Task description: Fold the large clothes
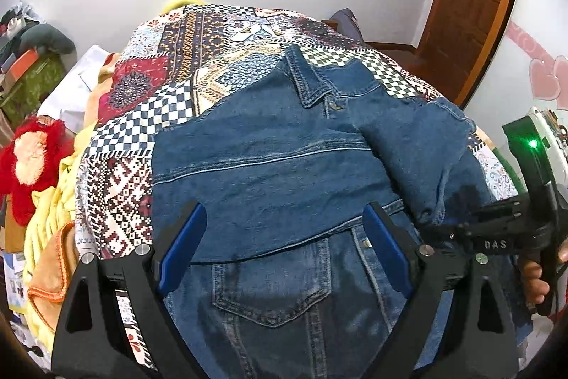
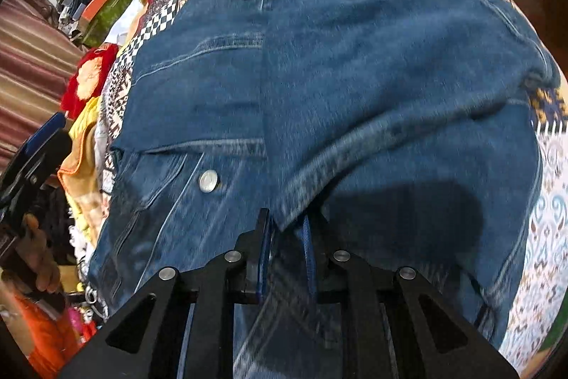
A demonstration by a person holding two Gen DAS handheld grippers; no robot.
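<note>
A blue denim jacket (image 1: 277, 166) lies on a patchwork bedspread (image 1: 170, 66), collar at the far end and one sleeve folded across the body. My left gripper (image 1: 285, 219) is open and empty, hovering over the jacket's lower body above a chest pocket (image 1: 273, 293). In the right wrist view the jacket (image 2: 337, 66) fills the frame. My right gripper (image 2: 287, 222) is shut on the edge of a folded denim sleeve (image 2: 372, 144) and holds it over the jacket body. The right gripper's body (image 1: 504, 233) shows at the right edge of the left wrist view.
Piled clothes and a red fluffy item (image 1: 32, 155) lie left of the bed, with yellow fabric (image 1: 49, 212) beside them. A wooden door (image 1: 472, 6) stands at the far right. The left gripper (image 2: 32, 151) shows at the left in the right wrist view.
</note>
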